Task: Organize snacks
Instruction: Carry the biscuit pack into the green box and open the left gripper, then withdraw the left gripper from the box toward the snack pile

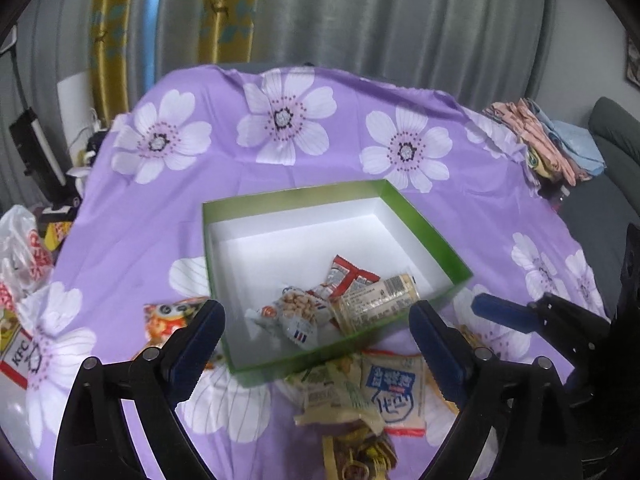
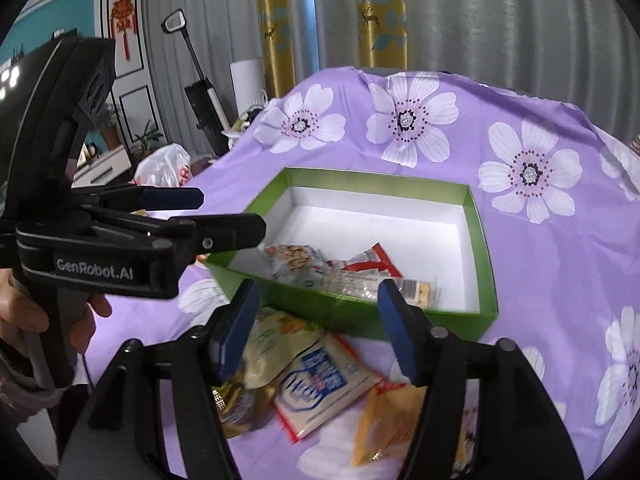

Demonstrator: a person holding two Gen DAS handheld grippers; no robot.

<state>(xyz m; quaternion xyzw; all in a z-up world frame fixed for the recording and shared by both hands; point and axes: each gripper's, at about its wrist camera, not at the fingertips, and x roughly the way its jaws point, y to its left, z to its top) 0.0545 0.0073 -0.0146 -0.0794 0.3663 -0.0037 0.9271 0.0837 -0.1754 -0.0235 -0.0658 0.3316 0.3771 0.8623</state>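
Left wrist view: left gripper (image 1: 318, 330) hangs over the near edge of the green box (image 1: 424, 216), fingers spread wide, nothing between them. Box sits on the purple floral cloth (image 1: 320, 152), white inside, holding three packets near its front corner: peanut packet (image 1: 298, 312), red-and-white packet (image 1: 348, 276), beige bar packet (image 1: 376, 298). Orange packet (image 1: 170, 318) lies on the cloth just left of the box. Blue-and-white packet (image 1: 394, 394) and pale green packet (image 1: 320, 390) lie in a loose pile in front of the box. Right gripper (image 1: 520, 314) enters at right, low over the cloth; its jaws cannot be judged here.

Right wrist view: right gripper (image 2: 316, 328) held above the pile, fingers wide apart, empty. Below it blue-and-white packet (image 2: 324, 388), pale green packet (image 2: 280, 340), yellow-orange packet (image 2: 394, 420), all outside the green box (image 2: 480, 248). Left gripper (image 2: 192, 216) seen side-on at left.
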